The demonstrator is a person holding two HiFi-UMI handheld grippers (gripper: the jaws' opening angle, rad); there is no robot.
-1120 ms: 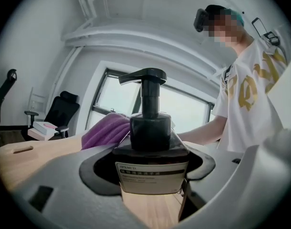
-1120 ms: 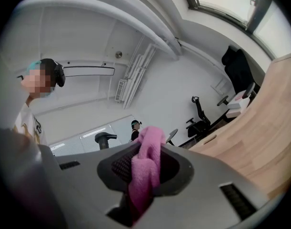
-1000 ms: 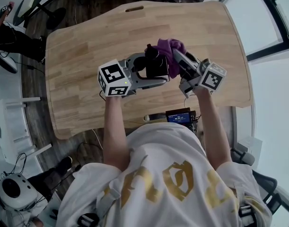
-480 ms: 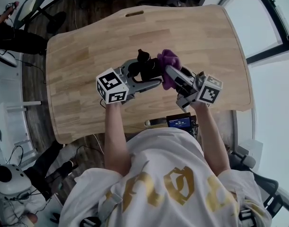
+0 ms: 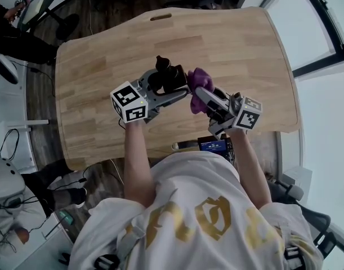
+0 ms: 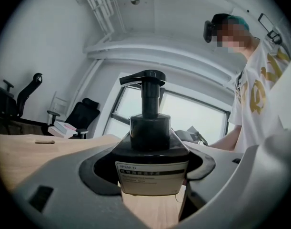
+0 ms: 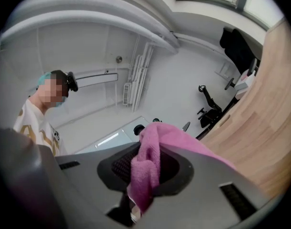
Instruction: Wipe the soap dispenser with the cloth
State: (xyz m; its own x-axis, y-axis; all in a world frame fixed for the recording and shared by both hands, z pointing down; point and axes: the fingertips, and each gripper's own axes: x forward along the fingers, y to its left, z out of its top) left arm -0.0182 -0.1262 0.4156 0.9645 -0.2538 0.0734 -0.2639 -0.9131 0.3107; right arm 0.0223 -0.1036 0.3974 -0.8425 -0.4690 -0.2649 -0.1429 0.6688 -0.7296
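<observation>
A black soap dispenser (image 5: 170,77) (image 6: 150,151) with a pump head and a pale label is held above the wooden table (image 5: 98,61). My left gripper (image 5: 173,91) (image 6: 152,175) is shut on its body, and the bottle leans over to the left in the head view. A purple-pink cloth (image 5: 199,83) (image 7: 152,163) is bunched between the jaws of my right gripper (image 5: 199,97) (image 7: 145,175), which is shut on it. In the head view the cloth lies against the dispenser's right side.
A small device with a lit screen (image 5: 212,145) sits at the table's near edge, below my grippers. Office chairs (image 6: 83,116) and a person's legs (image 5: 14,35) are off to the left of the table. Windows lie to the right.
Both grippers have drifted left and a little toward me. The dispenser has tipped further left, and the cloth has slid down along its right side.
</observation>
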